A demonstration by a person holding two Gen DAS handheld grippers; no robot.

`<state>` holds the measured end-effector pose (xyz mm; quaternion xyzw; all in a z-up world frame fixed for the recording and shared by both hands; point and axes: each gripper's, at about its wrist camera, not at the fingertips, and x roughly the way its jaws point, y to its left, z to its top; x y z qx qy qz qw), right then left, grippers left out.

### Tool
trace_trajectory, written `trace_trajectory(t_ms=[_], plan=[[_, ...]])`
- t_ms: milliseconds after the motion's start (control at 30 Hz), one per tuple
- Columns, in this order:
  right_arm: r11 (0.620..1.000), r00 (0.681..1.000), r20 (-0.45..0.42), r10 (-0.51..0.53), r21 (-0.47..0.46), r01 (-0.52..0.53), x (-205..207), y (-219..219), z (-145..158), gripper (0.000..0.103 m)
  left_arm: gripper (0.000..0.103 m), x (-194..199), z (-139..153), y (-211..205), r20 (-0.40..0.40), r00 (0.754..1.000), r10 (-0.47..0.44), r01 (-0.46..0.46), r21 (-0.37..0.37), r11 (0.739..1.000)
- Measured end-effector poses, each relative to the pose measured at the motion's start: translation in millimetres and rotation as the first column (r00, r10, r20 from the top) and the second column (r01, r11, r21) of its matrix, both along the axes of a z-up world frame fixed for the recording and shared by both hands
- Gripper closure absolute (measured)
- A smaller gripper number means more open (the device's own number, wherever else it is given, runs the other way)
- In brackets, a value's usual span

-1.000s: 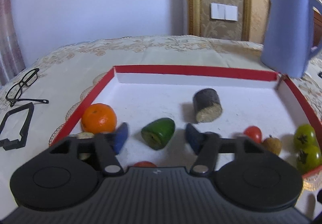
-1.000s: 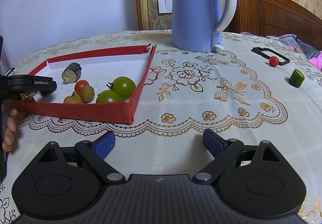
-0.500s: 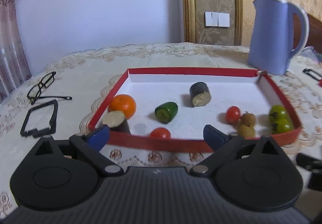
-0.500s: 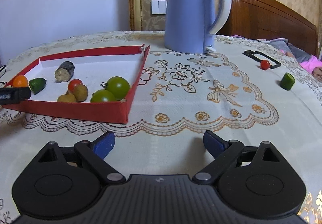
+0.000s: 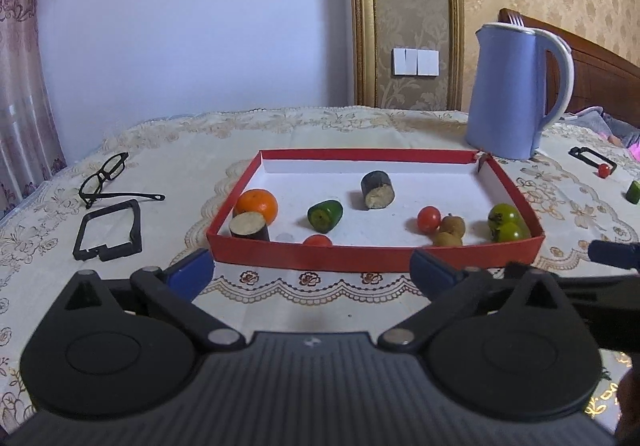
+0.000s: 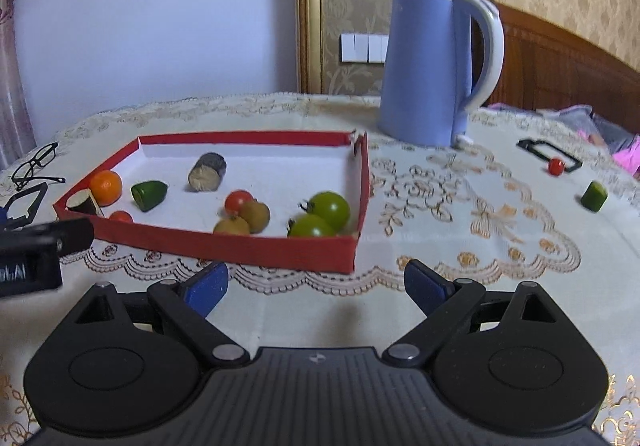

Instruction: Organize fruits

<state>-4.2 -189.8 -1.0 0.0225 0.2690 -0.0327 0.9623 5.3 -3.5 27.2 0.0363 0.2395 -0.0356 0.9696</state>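
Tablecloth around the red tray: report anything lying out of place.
Two pieces lie loose on the lace tablecloth outside the red cardboard tray: a small red cherry tomato beside a black plastic frame, and a cut green cucumber chunk nearer the right edge.

The red tray's (image 5: pixel 376 258) near wall hides most of a red tomato (image 5: pixel 317 240) behind it.
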Motion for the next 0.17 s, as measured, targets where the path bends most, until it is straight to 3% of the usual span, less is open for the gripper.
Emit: trace_trajectory(t_ms=[167], plan=[[1.0, 1.0, 0.017, -0.004, -0.025, 0.004, -1.8, 7.9, 3.8, 0.008, 0.0, -10.8, 3.5, -2.5, 0.026, 1.0, -0.007, 0.007, 0.017, 1.0]])
